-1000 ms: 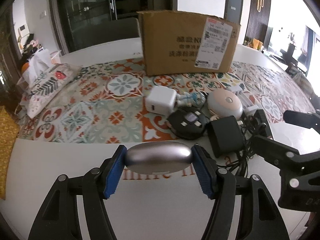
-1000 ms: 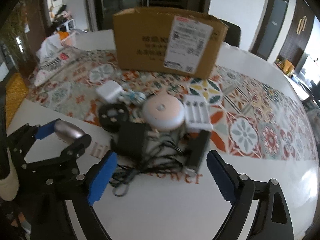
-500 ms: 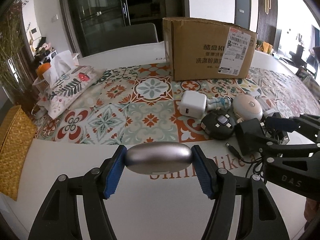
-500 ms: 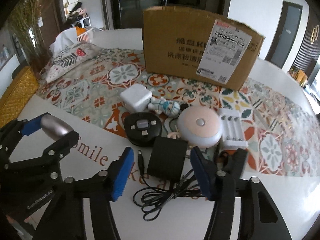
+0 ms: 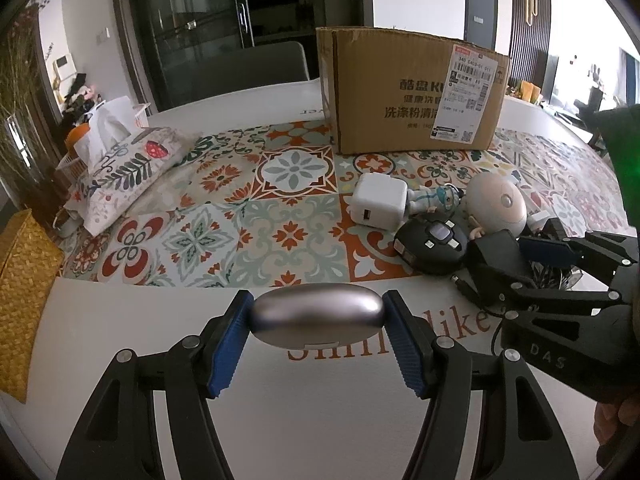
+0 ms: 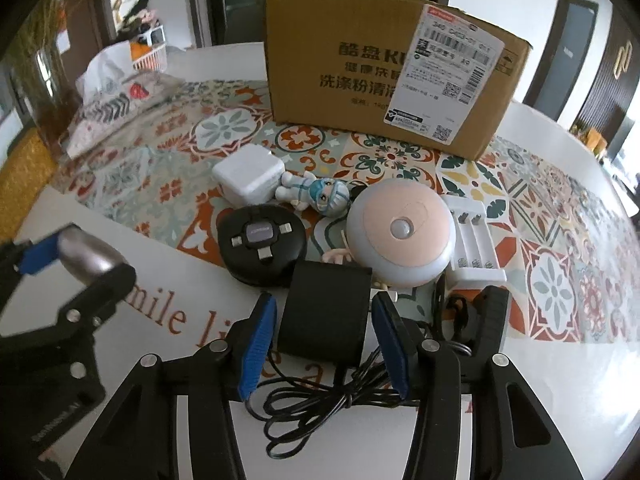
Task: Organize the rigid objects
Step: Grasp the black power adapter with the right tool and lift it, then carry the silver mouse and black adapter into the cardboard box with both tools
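Observation:
My left gripper point(image 5: 316, 316) is shut on a silver oval case point(image 5: 316, 314), held just above the white table; the case point(image 6: 86, 254) also shows at the left of the right wrist view. My right gripper point(image 6: 324, 344) straddles a black power adapter point(image 6: 324, 312), whose tangled cord point(image 6: 320, 400) trails toward me. Its jaws are closing, and a thin gap still shows on each side of the adapter. In the left wrist view the right gripper point(image 5: 536, 272) sits low at the right, over the pile.
Behind the adapter lie a black round hub point(image 6: 262, 240), a white charger cube point(image 6: 248, 178), a small figurine point(image 6: 316, 194), a pink round light point(image 6: 400, 236) and a white battery charger point(image 6: 474, 248). A cardboard box point(image 6: 380, 80) stands at the back, a tissue pouch point(image 5: 120, 172) at the left.
My right gripper has come down and forward over the black adapter while its jaws narrowed from wide open. The left gripper keeps its hold on the silver case.

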